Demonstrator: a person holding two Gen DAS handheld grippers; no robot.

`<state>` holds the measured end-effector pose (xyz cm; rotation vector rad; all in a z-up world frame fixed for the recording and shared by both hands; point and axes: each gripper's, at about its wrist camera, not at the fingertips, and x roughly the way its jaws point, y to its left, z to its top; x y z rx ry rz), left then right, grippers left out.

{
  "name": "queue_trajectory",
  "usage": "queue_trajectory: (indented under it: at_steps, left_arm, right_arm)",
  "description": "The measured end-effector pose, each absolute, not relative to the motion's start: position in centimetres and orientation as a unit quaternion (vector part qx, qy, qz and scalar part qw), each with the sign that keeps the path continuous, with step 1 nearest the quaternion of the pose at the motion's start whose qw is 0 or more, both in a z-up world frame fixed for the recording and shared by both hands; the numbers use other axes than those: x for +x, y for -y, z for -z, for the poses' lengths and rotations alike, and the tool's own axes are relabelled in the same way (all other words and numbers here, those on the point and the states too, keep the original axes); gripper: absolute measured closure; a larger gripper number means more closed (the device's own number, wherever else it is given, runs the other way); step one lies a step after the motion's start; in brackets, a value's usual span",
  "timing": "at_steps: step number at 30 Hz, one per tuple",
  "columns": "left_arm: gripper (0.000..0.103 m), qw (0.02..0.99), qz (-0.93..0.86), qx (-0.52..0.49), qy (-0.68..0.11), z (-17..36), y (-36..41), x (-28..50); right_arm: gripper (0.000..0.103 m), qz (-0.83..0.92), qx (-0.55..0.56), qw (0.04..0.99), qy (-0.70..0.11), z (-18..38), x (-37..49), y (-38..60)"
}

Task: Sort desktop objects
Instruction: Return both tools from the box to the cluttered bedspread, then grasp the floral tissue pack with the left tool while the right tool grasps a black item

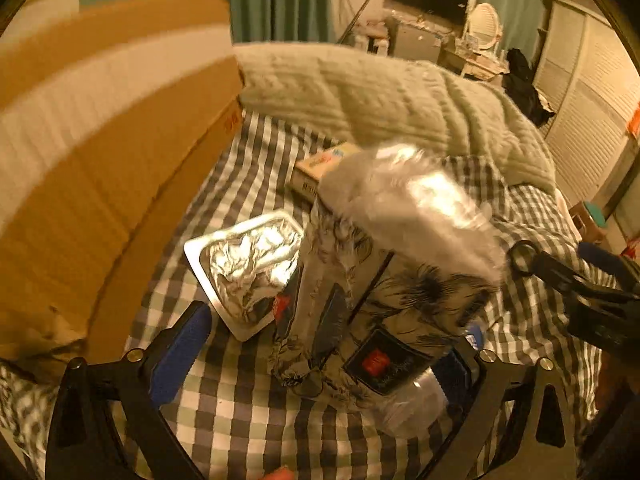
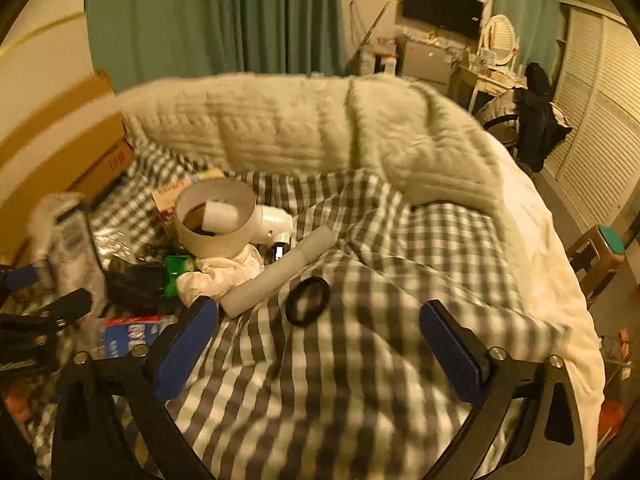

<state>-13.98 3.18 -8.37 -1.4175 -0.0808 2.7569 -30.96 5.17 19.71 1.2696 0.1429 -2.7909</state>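
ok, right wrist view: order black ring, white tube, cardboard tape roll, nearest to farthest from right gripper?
From the right gripper:
1. Black ring, just ahead on the checked sheet, centre.
2. White tube, ahead-left, slanting away.
3. Cardboard tape roll, farther left, in the clutter.

home bedroom, probably: checked bedsheet (image 2: 360, 360), quilt (image 2: 320, 128), curtains (image 2: 216, 16), vanity mirror (image 2: 500, 36).

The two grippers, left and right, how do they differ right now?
The left gripper has a patterned packet between its fingers; the right gripper has nothing between its fingers. The left gripper sits beside the cardboard box; the right gripper hovers over bare checkered sheet near a black ring. Both have blue pads and spread fingers.
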Motion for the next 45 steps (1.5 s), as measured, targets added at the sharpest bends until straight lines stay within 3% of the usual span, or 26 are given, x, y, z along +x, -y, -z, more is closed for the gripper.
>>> queue_trajectory:
  at_steps: [1,3,5,16,19,21,23,25,28,30,34,45]
  left_arm:
    - [0.003,0.02,-0.884,-0.465,0.032,8.8,-3.0,-14.2]
    - [0.003,0.019,-0.874,-0.482,0.049,10.0,-2.3,-14.7]
    - [0.003,0.022,-0.869,-0.489,0.074,10.8,-1.4,-14.8]
    - [0.0,0.035,-0.856,-0.508,0.091,12.0,-0.6,-14.3]
    - [0.0,0.035,-0.859,-0.504,0.085,11.9,-0.7,-13.8]
    - [0.001,0.034,-0.861,-0.5,0.084,11.7,-0.7,-13.5]
    - [0.012,0.021,-0.865,-0.495,0.077,11.6,-0.6,-13.0]
    - [0.048,0.001,-0.867,-0.495,0.063,11.6,-0.4,-12.6]
    - [0.073,0.015,-0.866,-0.494,0.077,11.6,-0.1,-12.0]
    - [0.075,0.024,-0.868,-0.488,0.087,11.3,0.2,-11.6]
    - [0.078,0.031,-0.875,-0.474,0.091,10.3,0.8,-10.9]
    - [0.078,0.022,-0.887,-0.453,0.084,8.8,1.0,-11.3]
  right_arm:
    - [0.015,0.902,0.426,0.035,-0.052,-19.0,-31.9,-4.8]
    - [0.039,0.895,0.441,0.035,-0.056,-17.9,-33.0,-4.3]
    - [0.044,0.89,0.452,0.031,-0.06,-16.9,-33.9,-4.2]
    - [0.044,0.867,0.496,0.044,0.014,-13.8,-34.9,-6.7]
    - [0.028,0.866,0.495,0.067,0.028,-13.7,-34.9,-6.8]
    - [0.027,0.866,0.491,0.079,0.044,-13.7,-34.8,-7.1]
    - [0.027,0.866,0.492,0.081,0.043,-13.7,-34.7,-7.1]
    - [0.028,0.868,0.489,0.078,0.036,-13.8,-34.6,-6.8]
    - [0.055,0.88,0.471,0.062,0.029,-14.6,-33.9,-6.8]
    - [0.072,0.889,0.45,0.065,0.044,-15.6,-33.2,-7.3]
    - [0.083,0.89,0.447,0.076,0.055,-16.5,-32.8,-8.0]
    - [0.085,0.882,0.453,0.112,0.069,-16.8,-32.7,-7.3]
